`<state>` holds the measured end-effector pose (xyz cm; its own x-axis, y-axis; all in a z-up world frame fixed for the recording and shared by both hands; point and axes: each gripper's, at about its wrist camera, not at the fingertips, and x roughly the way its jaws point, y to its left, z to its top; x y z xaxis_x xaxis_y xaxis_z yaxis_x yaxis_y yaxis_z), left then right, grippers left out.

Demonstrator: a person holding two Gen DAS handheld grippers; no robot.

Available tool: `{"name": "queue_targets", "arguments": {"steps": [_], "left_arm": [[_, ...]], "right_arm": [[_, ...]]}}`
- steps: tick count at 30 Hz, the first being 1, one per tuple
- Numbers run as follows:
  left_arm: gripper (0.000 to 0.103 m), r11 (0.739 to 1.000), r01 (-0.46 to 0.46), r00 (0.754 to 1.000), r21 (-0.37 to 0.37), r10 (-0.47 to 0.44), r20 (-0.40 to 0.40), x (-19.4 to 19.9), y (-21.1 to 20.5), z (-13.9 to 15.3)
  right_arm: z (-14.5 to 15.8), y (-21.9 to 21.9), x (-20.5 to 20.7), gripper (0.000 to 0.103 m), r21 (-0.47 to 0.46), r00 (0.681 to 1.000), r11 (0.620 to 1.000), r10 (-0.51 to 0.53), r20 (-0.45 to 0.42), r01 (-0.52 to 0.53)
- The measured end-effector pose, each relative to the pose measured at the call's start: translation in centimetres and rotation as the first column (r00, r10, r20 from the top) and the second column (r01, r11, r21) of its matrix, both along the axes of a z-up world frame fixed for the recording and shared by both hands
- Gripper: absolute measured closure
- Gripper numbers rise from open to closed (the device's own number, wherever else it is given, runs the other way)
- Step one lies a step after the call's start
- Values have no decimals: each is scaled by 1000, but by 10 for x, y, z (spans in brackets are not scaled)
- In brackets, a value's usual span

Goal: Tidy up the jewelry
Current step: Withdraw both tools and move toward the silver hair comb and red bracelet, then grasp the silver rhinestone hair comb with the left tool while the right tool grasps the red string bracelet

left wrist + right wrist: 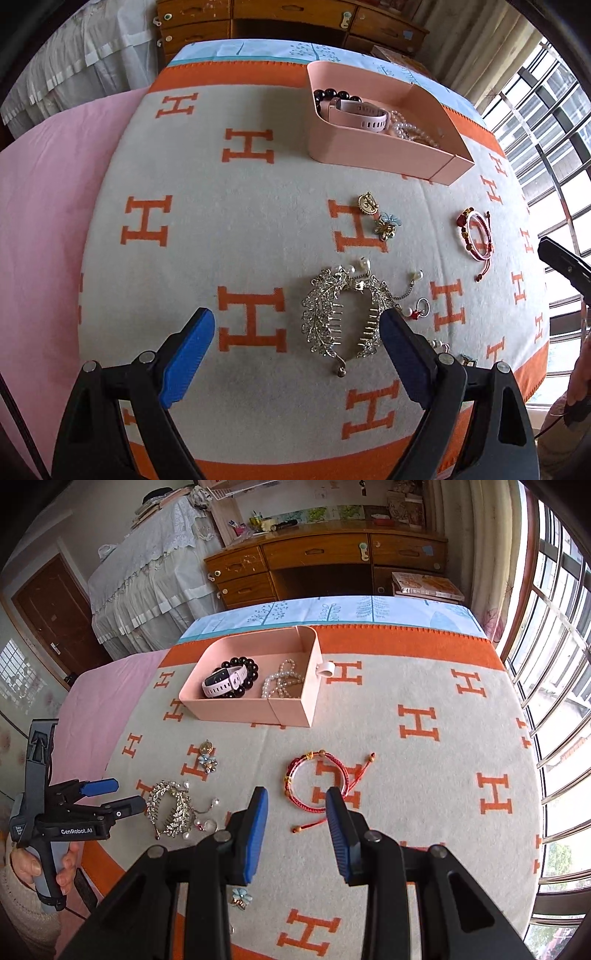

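Left tongs [299, 354] gape, empty; centre them on hair comb [343, 317]. Right tongs [297, 830], part-open and empty, address red bracelet [317, 781].

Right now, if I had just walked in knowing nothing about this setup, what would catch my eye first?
Probably the blanket with big orange H letters, spread over the whole surface. At its far side stands a pink box already holding a pink watch and beaded bracelets. Nearer, a glittering silver hair comb lies between the open blue fingers of the left gripper, and a red cord bracelet lies just ahead of the right gripper.
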<state>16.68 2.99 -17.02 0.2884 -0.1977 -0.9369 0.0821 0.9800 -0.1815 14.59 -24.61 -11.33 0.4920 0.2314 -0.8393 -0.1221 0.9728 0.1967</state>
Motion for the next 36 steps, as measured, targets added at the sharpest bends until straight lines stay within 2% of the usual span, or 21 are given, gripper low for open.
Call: {"name": "queue_targets", "arguments": {"steps": [5, 10, 18, 23, 27, 30, 36], "left_arm": [[14, 1000, 21, 1000, 4, -21, -13, 7, -10, -7], [26, 999, 44, 998, 23, -43, -38, 11, -18, -14], [30, 998, 52, 997, 32, -50, -64, 14, -22, -24], [41, 998, 62, 995, 13, -61, -73, 18, -25, -25], [44, 998, 64, 995, 3, -64, -81, 20, -27, -25], [50, 999, 54, 995, 3, -54, -84, 22, -23, -25], [51, 999, 52, 995, 3, -52, -82, 23, -22, -25]], "right_arm": [[-10, 0, 0, 70, -7, 1000, 1000, 0, -24, -1], [-14, -4, 2, 70, -8, 999, 1000, -1, -36, 1], [-25, -10, 8, 70, 2, 998, 1000, -20, -64, 20], [-30, -12, 11, 70, 9, 997, 1000, -27, -76, 28], [-32, -14, 12, 70, 12, 996, 999, -33, -79, 34], [-33, -15, 13, 70, 12, 996, 999, -36, -82, 37], [-37, -18, 14, 70, 11, 995, 999, -45, -89, 46]]}}
